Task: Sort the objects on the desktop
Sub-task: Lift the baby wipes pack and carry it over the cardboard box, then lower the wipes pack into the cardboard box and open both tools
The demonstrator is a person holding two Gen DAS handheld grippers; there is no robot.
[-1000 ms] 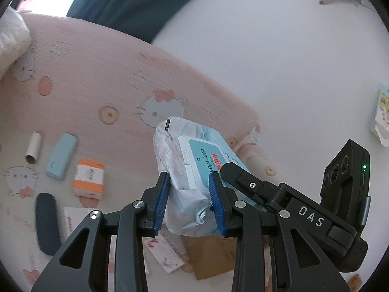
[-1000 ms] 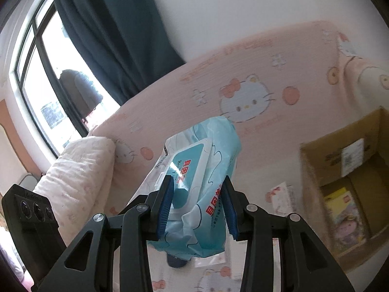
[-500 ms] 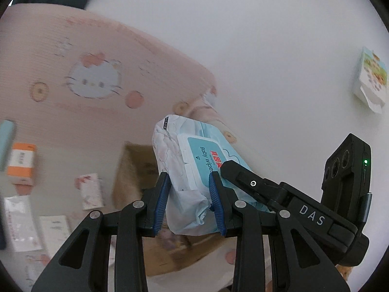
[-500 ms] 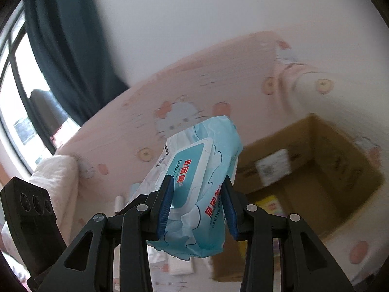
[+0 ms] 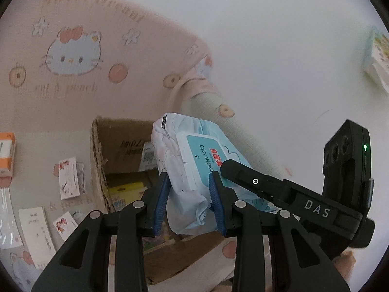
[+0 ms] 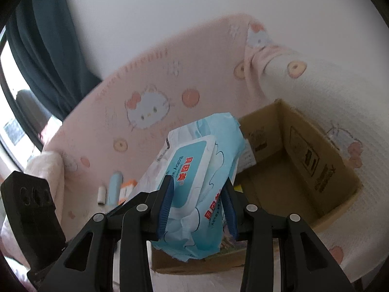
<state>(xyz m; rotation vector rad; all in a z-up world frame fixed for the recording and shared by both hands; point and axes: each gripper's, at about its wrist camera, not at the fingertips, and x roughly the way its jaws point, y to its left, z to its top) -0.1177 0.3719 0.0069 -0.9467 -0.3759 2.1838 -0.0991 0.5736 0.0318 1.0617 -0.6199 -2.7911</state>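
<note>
Wipes pack (image 5: 187, 170), pale blue, lid reading "Baby wipes" with red Chinese characters, is held in the air above the open box (image 5: 109, 146); left gripper (image 5: 189, 189) is clenched on one end, right gripper (image 6: 198, 196) clamped on the other; right gripper's body reads "DAS"; left view alone shows paper cards (image 5: 69, 181) and an orange packet (image 5: 6, 155) on the Hello Kitty sheet (image 5: 73, 56) printed "sweet dream"; right view alone shows the curtain (image 6: 48, 48), a white tube (image 6: 101, 196) and a blue case (image 6: 114, 187); a second ago the box sat well aside, now it's under the pack.
</note>
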